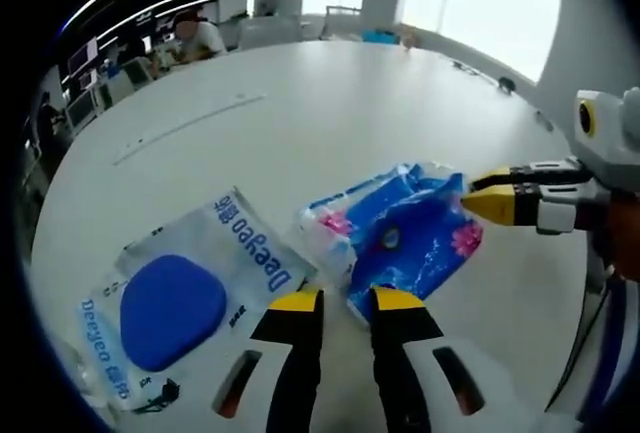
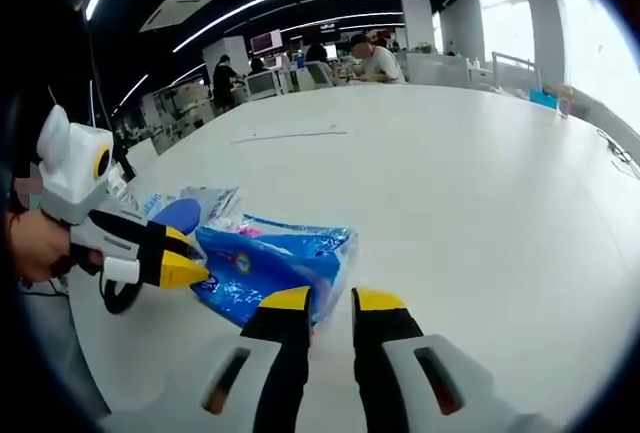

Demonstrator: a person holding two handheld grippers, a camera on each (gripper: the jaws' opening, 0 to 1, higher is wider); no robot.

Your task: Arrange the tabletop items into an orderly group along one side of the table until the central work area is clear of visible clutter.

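A blue flowered tissue pack (image 1: 405, 233) (image 2: 265, 263) lies crumpled on the white table (image 1: 330, 113) (image 2: 460, 183). My left gripper (image 1: 346, 303) (image 2: 200, 271) has its jaws close together with the pack's near edge between them. From the right, my right gripper (image 1: 468, 195) (image 2: 330, 305) pinches the pack's opposite corner, jaws nearly together. Left of the tissue pack lies a clear Deeyeo wipes pack (image 1: 190, 293) (image 2: 205, 203) with a blue oval lid (image 1: 170, 310) (image 2: 178, 216), touching or just under the tissue pack's edge.
The table stretches wide and bare beyond the packs, with a thin strip (image 1: 190, 125) (image 2: 290, 135) lying on it farther off. People sit at desks (image 1: 195, 35) (image 2: 375, 58) past the far edge. A hand (image 2: 35, 243) holds the left gripper.
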